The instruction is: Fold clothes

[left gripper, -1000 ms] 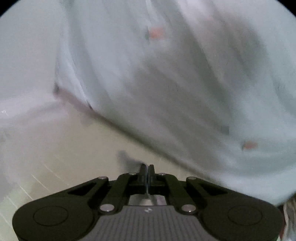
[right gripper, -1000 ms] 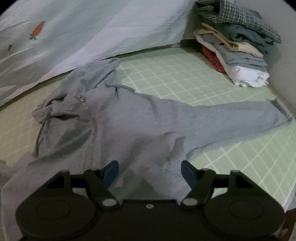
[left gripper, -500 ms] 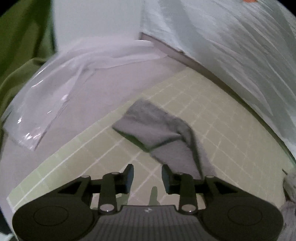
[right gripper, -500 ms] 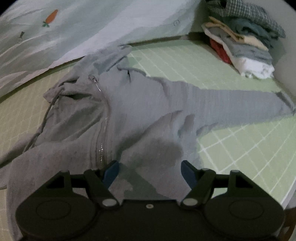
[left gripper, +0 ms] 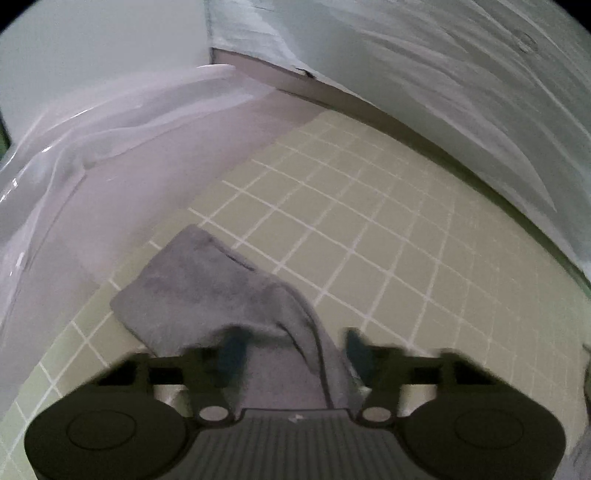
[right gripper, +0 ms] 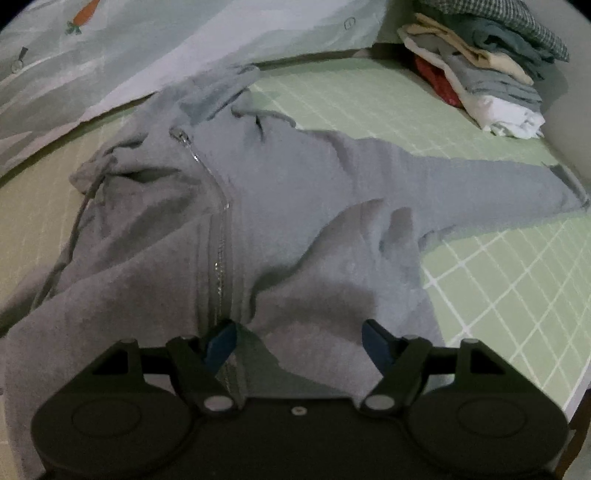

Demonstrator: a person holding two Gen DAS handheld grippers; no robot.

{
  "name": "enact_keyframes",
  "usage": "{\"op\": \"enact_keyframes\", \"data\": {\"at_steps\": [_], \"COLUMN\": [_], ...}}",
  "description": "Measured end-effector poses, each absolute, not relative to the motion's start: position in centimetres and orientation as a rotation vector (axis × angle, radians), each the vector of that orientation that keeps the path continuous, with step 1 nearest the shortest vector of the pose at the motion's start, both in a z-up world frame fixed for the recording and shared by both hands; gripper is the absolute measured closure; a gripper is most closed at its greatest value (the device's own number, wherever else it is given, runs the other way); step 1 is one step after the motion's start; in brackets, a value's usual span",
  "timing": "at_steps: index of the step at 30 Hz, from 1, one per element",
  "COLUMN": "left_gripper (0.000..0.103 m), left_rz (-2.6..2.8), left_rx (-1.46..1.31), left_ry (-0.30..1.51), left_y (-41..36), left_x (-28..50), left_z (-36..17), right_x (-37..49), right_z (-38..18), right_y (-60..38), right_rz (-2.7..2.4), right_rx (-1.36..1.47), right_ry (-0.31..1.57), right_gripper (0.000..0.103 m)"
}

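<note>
Motion blur smears the left gripper (left gripper: 293, 350) at the lower centre of its frame. The grey hoodie (right gripper: 280, 221) runs off the lower left edge, its hem hidden behind the right gripper (right gripper: 299, 341); the folded clothes stack (right gripper: 480, 70) is cropped at the upper right.

This looks like a bedroom in a home. The working surface is broad and soft-looking, covered with a pale green sheet (right gripper: 498, 280) printed with a white grid, as a bed would be. Along its far side lies a light bedcover (right gripper: 207, 40) printed with a carrot (right gripper: 85, 12). A gray zip-up hoodie (right gripper: 280, 206) is spread out on the sheet, and in the far right corner sits a stack of folded clothes (right gripper: 484, 70), a checked shirt on top, against a plain wall. The left wrist view shows clear plastic film (left gripper: 96, 140) bunched at the sheet's edge below a bare pale wall (left gripper: 92, 48).
</note>
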State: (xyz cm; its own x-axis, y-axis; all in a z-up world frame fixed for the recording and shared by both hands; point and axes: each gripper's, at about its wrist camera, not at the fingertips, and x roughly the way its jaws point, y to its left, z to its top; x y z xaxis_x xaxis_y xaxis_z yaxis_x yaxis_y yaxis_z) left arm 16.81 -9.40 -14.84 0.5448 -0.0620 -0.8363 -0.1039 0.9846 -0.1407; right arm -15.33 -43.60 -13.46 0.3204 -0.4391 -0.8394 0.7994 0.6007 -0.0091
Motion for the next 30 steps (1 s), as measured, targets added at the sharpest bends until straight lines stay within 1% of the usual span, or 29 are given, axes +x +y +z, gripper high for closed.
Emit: {"op": "enact_keyframes", "data": {"at_steps": [2,5,9,11,13,14,16,19,20,21,22,25,27,30], "left_gripper": [0.100,0.101,0.102,0.103,0.103,0.103,0.103,0.102,0.098,0.087,0.073,0.056,0.053,0.053], "left_rz": [0.003,-0.022,-0.114,-0.051,0.029,0.065,0.147,0.174,0.165,0.152,0.129,0.061,0.055,0.056], "left_rx": [-0.208,-0.231,-0.372,-0.324,-0.281,-0.296,-0.328,-0.347,-0.355,-0.364,-0.368,-0.363,-0.320,-0.271], "left_ry": [0.955,0.821,0.559,0.468,0.472,0.511,0.643,0.786,0.811,0.830,0.838,0.850,0.853,0.870], "left_y": [-8.6,-6.9,-2.9,-1.6,0.1,1.2,3.1,3.8,3.5,3.1,2.4,0.2,-1.5,-3.3], "left_x": [16.6,15.5,12.8,11.2,10.3,10.1,9.8,8.6,8.5,8.5,8.8,10.2,12.2,15.1], "left_z": [-14.0,-10.6,-4.8,-3.1,-3.4,-4.5,-7.4,-10.5,-11.0,-11.4,-11.7,-12.5,-12.8,-13.3], "right_x": [-15.3,-15.3,-15.4,-15.5,-15.7,-15.8,-15.8,-15.5,-15.4,-15.2,-15.0,-14.6,-14.4,-14.4], "right_z": [-13.5,-13.5,-13.6,-13.6,-13.6,-13.6,-13.6,-13.7,-13.7,-13.7,-13.7,-13.8,-13.8,-13.8], "right_y": [-43.5,-43.4,-43.1,-43.0,-43.1,-43.1,-43.2,-43.3,-43.2,-43.1,-43.0,-43.0,-43.0,-43.1], "right_rz": [-0.855,-0.862,-0.869,-0.872,-0.870,-0.868,-0.868,-0.859,-0.854,-0.851,-0.849,-0.846,-0.845,-0.840], "right_rx": [0.450,0.445,0.449,0.459,0.471,0.476,0.481,0.475,0.468,0.456,0.444,0.426,0.423,0.415], "right_ry": [0.927,0.929,0.928,0.924,0.919,0.917,0.917,0.926,0.930,0.935,0.941,0.958,0.962,0.966], "right_gripper": [0.027,0.027,0.027,0.027,0.027,0.027,0.027,0.027,0.027,0.027,0.027,0.027,0.027,0.027]}}
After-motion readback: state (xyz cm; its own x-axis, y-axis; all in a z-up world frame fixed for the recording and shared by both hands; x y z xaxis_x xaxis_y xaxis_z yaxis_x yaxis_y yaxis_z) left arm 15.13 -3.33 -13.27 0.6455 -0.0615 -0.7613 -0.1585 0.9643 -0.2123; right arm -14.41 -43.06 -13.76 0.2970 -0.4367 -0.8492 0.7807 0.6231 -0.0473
